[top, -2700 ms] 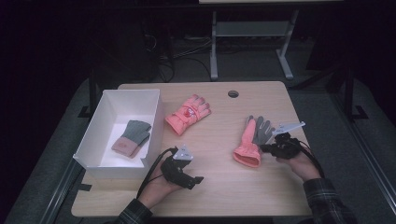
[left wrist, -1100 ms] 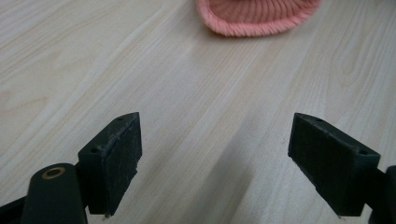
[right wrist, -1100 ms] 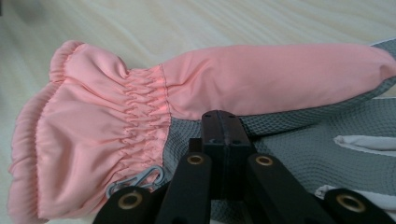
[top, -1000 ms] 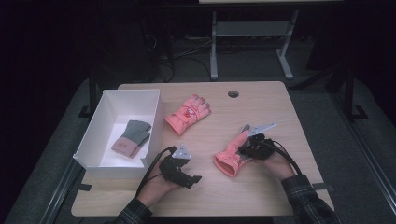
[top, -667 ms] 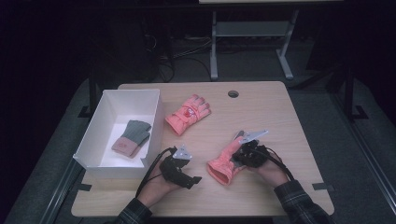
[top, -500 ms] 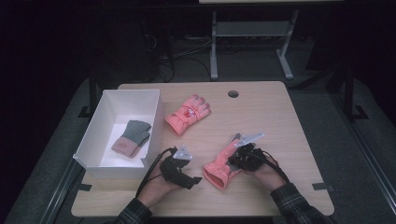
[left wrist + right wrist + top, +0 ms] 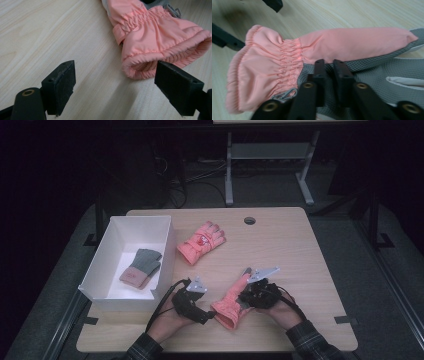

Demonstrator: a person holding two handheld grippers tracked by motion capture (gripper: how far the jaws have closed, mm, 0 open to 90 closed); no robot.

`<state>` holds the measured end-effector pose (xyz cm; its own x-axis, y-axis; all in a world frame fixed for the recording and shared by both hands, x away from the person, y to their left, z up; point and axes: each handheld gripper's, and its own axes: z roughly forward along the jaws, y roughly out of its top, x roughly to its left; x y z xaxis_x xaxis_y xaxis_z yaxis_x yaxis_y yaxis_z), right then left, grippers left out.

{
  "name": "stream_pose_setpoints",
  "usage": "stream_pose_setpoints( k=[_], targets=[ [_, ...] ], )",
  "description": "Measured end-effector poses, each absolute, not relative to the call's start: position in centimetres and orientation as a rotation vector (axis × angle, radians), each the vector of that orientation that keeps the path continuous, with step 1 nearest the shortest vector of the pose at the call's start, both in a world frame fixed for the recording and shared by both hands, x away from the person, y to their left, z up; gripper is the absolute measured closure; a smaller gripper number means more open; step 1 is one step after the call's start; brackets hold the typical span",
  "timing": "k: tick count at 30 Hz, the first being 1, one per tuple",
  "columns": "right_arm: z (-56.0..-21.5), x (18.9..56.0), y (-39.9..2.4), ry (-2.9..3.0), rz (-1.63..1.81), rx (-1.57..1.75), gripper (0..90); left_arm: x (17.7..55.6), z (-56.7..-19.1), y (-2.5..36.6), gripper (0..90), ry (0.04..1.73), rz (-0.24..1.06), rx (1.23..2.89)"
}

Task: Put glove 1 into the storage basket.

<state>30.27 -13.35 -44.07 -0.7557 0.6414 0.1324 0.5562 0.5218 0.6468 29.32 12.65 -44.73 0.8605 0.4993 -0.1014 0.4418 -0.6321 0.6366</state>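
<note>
The right gripper (image 7: 329, 65), jaws just easing apart but nearly together on the glove's (image 7: 231, 301) grey palm, lays it near the table's (image 7: 300, 240) front edge, cuff facing the left gripper (image 7: 123, 87), whose spread jaws seem ready to grasp it.

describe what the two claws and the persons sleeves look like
Both claws are black. The left claw has flat, rectangular black pads, a brass-coloured rivet, a grey three-cornered plate on top and a trailing black cable. The right claw bears the same grey plate and brass-ringed holes. Both sleeves are dark plaid.
</note>
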Motion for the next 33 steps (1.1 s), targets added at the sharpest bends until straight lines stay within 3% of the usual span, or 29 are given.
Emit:
stream_pose_setpoints(
  k=[5, 7, 11, 22, 33],
  targets=[
    [-43.6, 29.8, -14.4, 2.603, 1.098, 1.043, 56.6, 29.3, -44.6, 12.8, 16.8, 0.688, 0.110, 2.341],
    [-43.4, 29.6, -15.1, 2.569, 1.116, 1.047, 44.4, 29.2, -44.6, 12.8, 16.8, 0.700, 0.107, 2.322],
    [-43.5, 29.2, -16.6, 2.540, 1.147, 1.078, 32.9, 29.2, -44.1, 13.0, 16.8, 0.683, 0.108, 2.331],
    [-44.1, 26.9, -20.1, 2.493, 1.175, 1.077, 17.4, 29.4, -42.9, 13.5, 16.0, 0.676, 0.110, 2.321],
    [-45.1, 25.0, -22.6, 2.471, 1.145, 1.130, 15.0, 30.2, -41.3, 13.6, 16.0, 0.724, 0.135, 2.266]
  ],
)
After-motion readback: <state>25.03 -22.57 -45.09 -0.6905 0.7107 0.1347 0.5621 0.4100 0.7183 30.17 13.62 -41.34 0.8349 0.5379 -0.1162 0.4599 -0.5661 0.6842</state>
